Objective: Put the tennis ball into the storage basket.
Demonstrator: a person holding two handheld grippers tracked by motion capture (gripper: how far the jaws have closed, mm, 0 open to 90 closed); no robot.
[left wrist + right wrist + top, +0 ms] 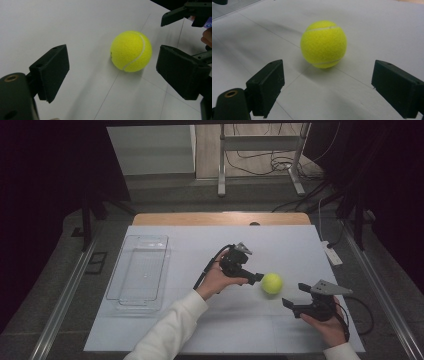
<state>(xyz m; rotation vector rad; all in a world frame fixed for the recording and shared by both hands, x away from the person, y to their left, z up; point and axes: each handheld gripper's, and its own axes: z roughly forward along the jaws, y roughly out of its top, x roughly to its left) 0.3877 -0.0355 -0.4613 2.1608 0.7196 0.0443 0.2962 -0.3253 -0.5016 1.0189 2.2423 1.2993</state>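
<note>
Tennis ball (272,283) sits free on the white sheet (165,330) that covers the table, right of the middle and between the two hand-held tools, touched by neither. The right gripper (294,296) is nearest me, held low just off the ball's near right side, its jaws spread wide with nothing between them. The left gripper (258,277) points at the ball from the other side, tips just beside it, its jaws also wide apart and empty; seen from its own camera the ball (131,51) lies ahead of the pads, not yet between them. I'd say this is the approach before a pickup, and the left looks closer to taking it. The next move calls for sliding the open jaws around the ball's widest part and closing gently, since a nudge would roll it away. Farther left lies a clear plastic tray (120,287), empty. Beyond the table's wooden edge (220,218) are a metal stand (260,142), loose cables and a dim room.
</note>
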